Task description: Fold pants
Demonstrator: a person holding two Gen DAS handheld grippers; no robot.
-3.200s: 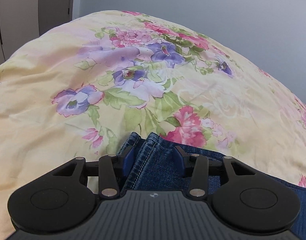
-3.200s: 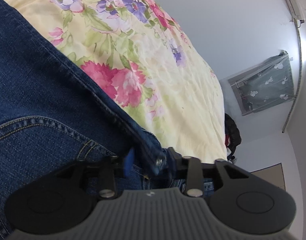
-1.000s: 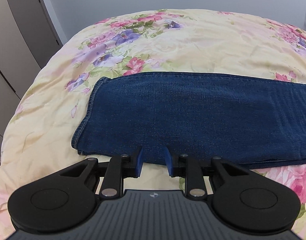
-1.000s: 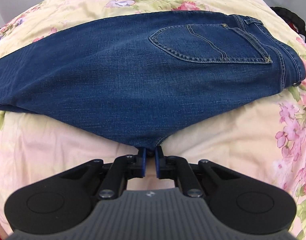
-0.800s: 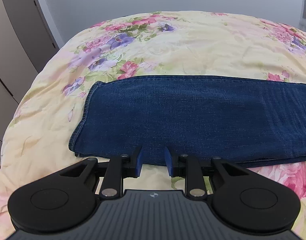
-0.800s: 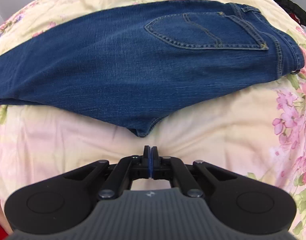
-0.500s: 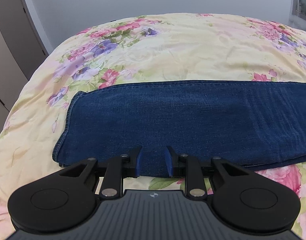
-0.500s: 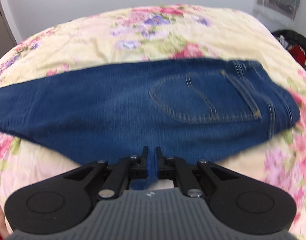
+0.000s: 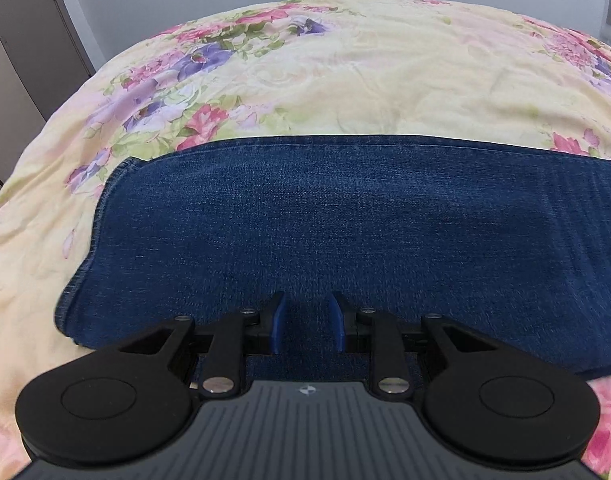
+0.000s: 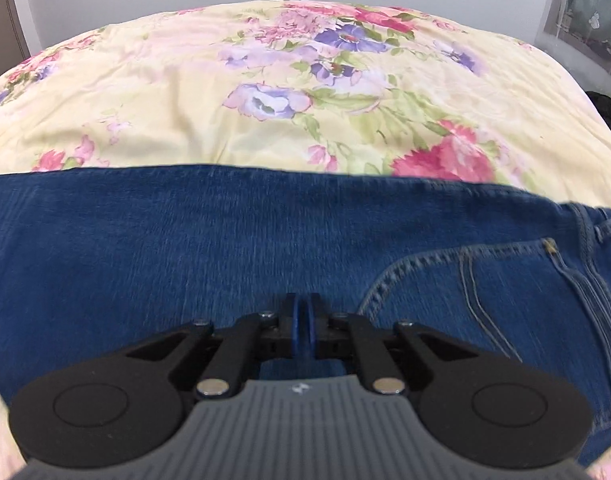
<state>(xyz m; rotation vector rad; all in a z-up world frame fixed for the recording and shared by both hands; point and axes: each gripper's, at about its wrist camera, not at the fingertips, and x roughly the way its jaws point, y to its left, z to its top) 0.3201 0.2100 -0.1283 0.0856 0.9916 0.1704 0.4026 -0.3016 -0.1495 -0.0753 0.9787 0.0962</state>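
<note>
The jeans point(image 9: 345, 232) lie flat across the floral quilt point(image 9: 385, 72), already folded lengthwise so one leg covers the other. In the left wrist view the hem end is at 9 o'clock. In the right wrist view the back pocket point(image 10: 485, 292) and the waistband are at 3 o'clock.

The left gripper point(image 9: 306, 322) hangs over the leg part with its jaws partly apart and nothing between them. The right gripper point(image 10: 304, 326) is over the seat part, its jaws closed together and empty.

Denim is soft but thick and rather heavy, and I judge it will hang down and drag if it is lifted at only one point. It is not slippery and not fragile, so a firm pinch is safe. The two layers must be taken together. The best places look to be the hem end at 9 o'clock and the thick waistband seam at 3 o'clock, where the cloth is stiffer.
</note>
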